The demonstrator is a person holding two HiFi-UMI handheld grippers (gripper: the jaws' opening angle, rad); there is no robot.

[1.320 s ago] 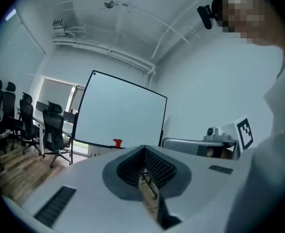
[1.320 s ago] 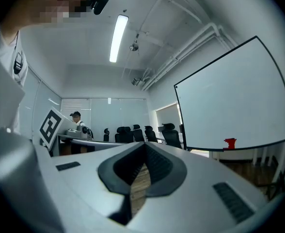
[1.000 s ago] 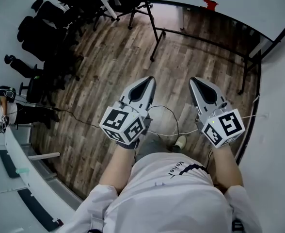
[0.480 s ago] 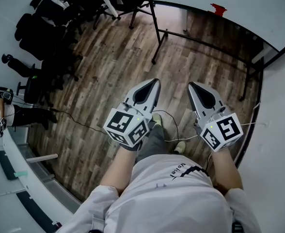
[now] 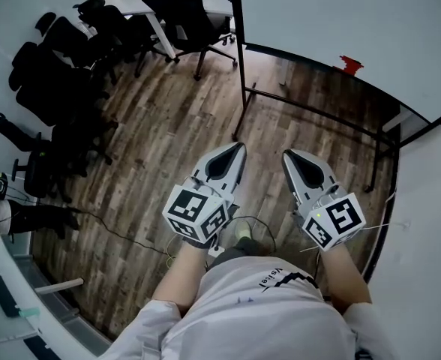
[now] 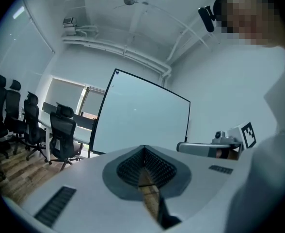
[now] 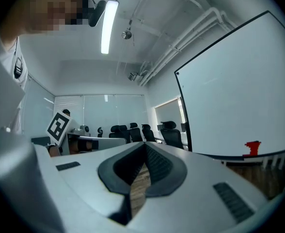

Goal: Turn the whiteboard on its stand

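Vs 1 s ago, whiteboard (image 5: 340, 13) looms bigger at frame top: person's nearing it. L gripper (image 5: 240, 147) & R gripper (image 5: 286, 155) jaws pressed together, empty; board untouched.

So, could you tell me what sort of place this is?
Probably an office meeting room: there is a large freestanding whiteboard, a cluster of black office chairs along one side, and wood-look flooring.

Wood floor (image 5: 168, 148) w/ whiteboard stand (image 5: 241, 58), blk office chairs (image 5: 55, 73), cable (image 5: 123, 232).
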